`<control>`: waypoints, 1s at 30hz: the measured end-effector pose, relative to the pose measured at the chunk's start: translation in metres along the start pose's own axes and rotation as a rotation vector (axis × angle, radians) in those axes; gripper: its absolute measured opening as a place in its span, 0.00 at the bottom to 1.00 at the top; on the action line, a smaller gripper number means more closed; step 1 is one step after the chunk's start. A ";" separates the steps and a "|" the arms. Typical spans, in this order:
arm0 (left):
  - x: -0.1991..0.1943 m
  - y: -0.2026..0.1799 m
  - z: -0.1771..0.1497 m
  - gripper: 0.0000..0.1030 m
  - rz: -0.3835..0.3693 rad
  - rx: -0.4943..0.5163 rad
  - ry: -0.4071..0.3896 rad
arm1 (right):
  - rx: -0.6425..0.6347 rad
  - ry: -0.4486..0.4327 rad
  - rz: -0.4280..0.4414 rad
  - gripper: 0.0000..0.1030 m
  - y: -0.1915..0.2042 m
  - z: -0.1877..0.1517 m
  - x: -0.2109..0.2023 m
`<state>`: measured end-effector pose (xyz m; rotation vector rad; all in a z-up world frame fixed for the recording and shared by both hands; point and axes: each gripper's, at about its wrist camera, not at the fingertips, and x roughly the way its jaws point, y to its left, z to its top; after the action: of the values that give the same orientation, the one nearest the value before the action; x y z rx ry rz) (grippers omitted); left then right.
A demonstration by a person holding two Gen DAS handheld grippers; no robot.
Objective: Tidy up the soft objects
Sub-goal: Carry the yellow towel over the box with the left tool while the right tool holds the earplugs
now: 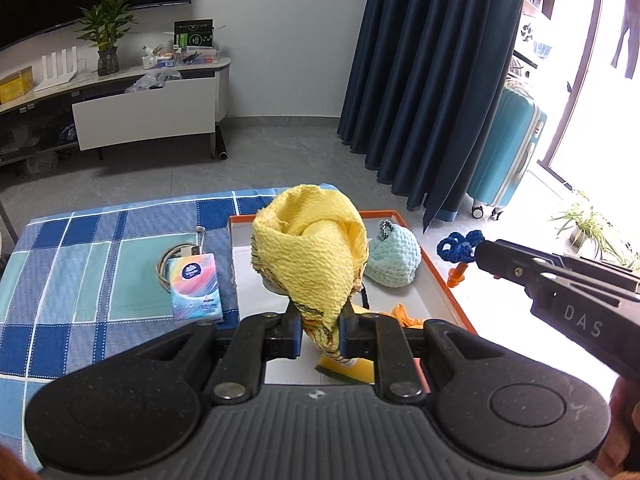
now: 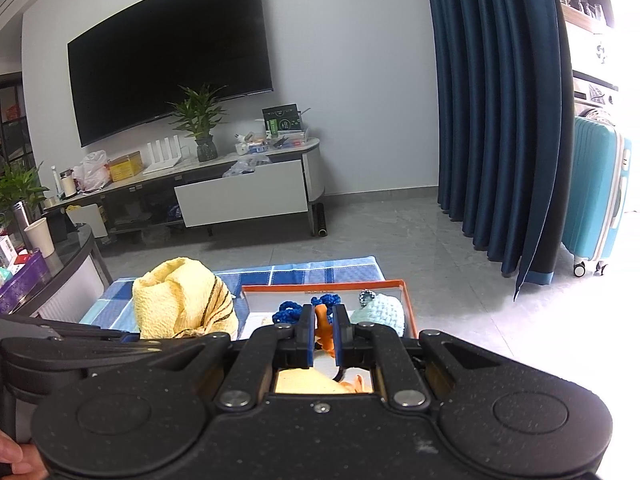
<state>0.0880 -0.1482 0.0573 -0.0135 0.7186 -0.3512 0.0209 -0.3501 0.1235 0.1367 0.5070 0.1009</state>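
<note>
Left gripper (image 1: 320, 330) clamps yellow cloth (image 1: 310, 250) above tray rim (image 1: 436, 264)

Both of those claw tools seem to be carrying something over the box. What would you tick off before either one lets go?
1. Left gripper jaws clamped on the yellow cloth: ok.
2. Right gripper jaws clamped on the blue and orange crocheted piece: ok.
3. Orange-rimmed box in view below both loads: ok.
4. Bare floor left in the box beside the light blue knitted pouch: ok, white bottom shows to its left.
5. Yellow cloth hanging fully inside the box rim: cannot tell, its bulk hides the rim behind it.
6. Tissue pack and cable outside the box, clear of the drop: ok.
</note>
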 end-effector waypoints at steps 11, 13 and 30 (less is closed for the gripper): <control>0.019 -0.002 0.007 0.18 -0.002 0.000 0.028 | -0.001 0.030 -0.015 0.11 -0.005 0.002 0.019; 0.022 -0.001 0.008 0.18 -0.003 -0.001 0.033 | -0.003 0.034 -0.015 0.11 -0.004 0.003 0.023; 0.046 0.002 0.017 0.19 -0.001 -0.018 0.073 | 0.014 0.080 -0.053 0.19 -0.011 -0.002 0.050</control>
<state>0.1315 -0.1631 0.0402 -0.0185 0.7946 -0.3474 0.0642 -0.3545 0.0958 0.1327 0.5912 0.0512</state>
